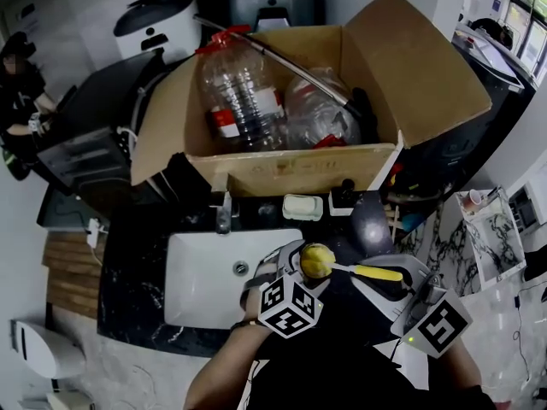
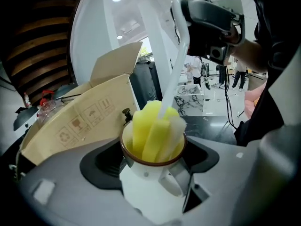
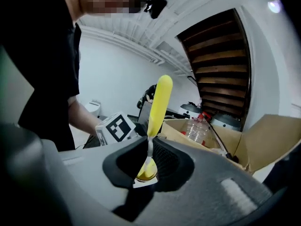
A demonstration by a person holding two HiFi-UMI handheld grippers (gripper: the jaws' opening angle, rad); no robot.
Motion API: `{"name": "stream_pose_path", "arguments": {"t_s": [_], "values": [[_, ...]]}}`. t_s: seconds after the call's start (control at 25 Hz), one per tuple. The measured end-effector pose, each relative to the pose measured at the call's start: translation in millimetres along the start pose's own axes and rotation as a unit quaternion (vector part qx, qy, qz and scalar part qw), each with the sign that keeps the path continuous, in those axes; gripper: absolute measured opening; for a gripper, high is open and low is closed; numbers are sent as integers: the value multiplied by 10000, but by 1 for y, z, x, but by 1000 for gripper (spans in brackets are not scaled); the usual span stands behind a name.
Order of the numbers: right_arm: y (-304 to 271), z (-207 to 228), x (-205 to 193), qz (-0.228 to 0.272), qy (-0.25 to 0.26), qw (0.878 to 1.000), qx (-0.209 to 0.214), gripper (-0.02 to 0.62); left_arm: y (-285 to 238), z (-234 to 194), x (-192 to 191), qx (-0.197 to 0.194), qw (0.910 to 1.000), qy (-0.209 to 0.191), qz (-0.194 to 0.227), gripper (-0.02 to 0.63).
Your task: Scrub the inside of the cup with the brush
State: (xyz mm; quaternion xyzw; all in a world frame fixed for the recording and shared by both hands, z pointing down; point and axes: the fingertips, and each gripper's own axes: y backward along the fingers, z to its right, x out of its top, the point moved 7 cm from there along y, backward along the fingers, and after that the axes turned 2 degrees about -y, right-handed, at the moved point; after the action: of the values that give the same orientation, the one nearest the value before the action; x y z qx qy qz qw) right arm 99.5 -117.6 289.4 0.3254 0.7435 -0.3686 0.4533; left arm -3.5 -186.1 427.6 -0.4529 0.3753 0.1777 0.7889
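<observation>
two tools share this job, and both are loaded. the left tool (image 2: 150,163) has its jaws spread wide and pressed against the sides of the cup (image 2: 146,185), a white mug with a brown rim, its handle turned toward the tool's own camera. the right tool (image 3: 148,160) has its jaws pinched almost together on the thin pale stem of the brush (image 3: 160,100), with the yellow grip end standing out past them.

from the head view the cup is held up off the counter (image 1: 137,267), close in front of the person and just beside the near right corner of the white sink (image 1: 201,276). behind the sink stands an open cardboard box (image 1: 291,171) with clear plastic bottles in it.

the yellow sponge head of the brush sits in the mouth of the cup and fills it almost wall to wall, with its top standing above the rim. how deep it reaches, and whether it touches the bottom, cannot be seen.

by my reading the scrub itself is the step in hand: the brush is in and bearing on the inner wall, so the approach is done and nothing points to the end yet.

the next move likely calls for the right tool to drive the sponge further down and work it, in and out or with a twist along the stem, while the left tool keeps the cup steady against that push. the stem looks slim, so the push should run along the cup's axis and not sideways, or the sponge may pop out over the rim
</observation>
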Motion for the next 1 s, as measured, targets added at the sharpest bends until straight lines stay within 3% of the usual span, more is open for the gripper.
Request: {"name": "stream_pose_path", "arguments": {"t_s": [0.08,0.12,0.24,0.44,0.6,0.72,1.0], "values": [[1,-12,-13,-811,207,9965,36,40,0,2,2,-50,10000,-6,26,411],[-2,-16,-15,-911,381,9951,57,40,0,3,3,-66,10000,-2,45,411],[-12,-20,-16,-812,948,9921,127,41,0,6,6,-70,9999,-66,55,411],[-12,-20,-22,-1063,1051,9885,220,43,-1,7,2,-67,9999,-118,-49,411],[-10,-16,-28,-1025,307,9922,644,37,-3,7,2,-55,9999,-101,-72,411],[-7,-5,-31,-439,-508,9942,837,37,-3,6,4,-101,9999,16,10,411],[3,16,-59,275,-2188,9713,888,41,-4,8,0,-245,9996,142,60,411]]}}
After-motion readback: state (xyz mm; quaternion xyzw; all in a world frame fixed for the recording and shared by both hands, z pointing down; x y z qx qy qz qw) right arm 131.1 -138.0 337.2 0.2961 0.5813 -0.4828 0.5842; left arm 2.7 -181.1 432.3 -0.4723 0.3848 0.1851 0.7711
